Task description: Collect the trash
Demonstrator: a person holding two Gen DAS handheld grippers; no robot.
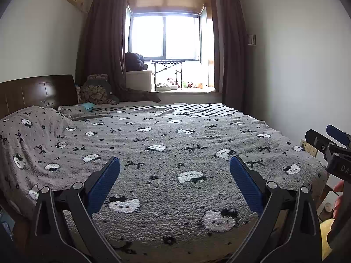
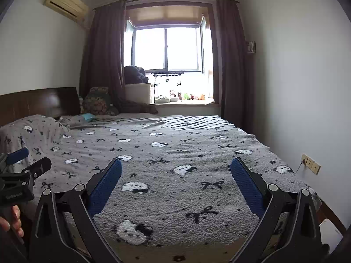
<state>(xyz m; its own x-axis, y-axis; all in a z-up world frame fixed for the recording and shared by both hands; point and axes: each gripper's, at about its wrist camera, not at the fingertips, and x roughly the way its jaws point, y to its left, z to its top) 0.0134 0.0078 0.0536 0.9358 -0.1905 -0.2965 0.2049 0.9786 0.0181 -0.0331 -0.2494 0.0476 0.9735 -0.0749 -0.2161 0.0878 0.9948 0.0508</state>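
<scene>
Both grippers hover over the near end of a bed (image 1: 175,197) covered by a grey blanket with cat faces and bows. My left gripper (image 1: 175,160) is open, with nothing between its blue pads. My right gripper (image 2: 177,161) is open and empty too. Each shows at the edge of the other's view: the right gripper (image 1: 324,135) and the left gripper (image 2: 29,160). Far off by the pillows lies a small light-blue item (image 1: 87,106) (image 2: 88,116). A small grey item (image 1: 167,109) (image 2: 160,121) rests on the blanket's far part. What these two items are is not clear.
A dark wooden headboard (image 1: 37,92) stands at the left, with patterned cushions (image 1: 96,92) beside it. Beyond the bed are a window sill with small toys (image 1: 186,85), a white box (image 1: 139,80) and brown curtains (image 1: 103,43). Wall sockets (image 2: 310,163) sit low on the right wall.
</scene>
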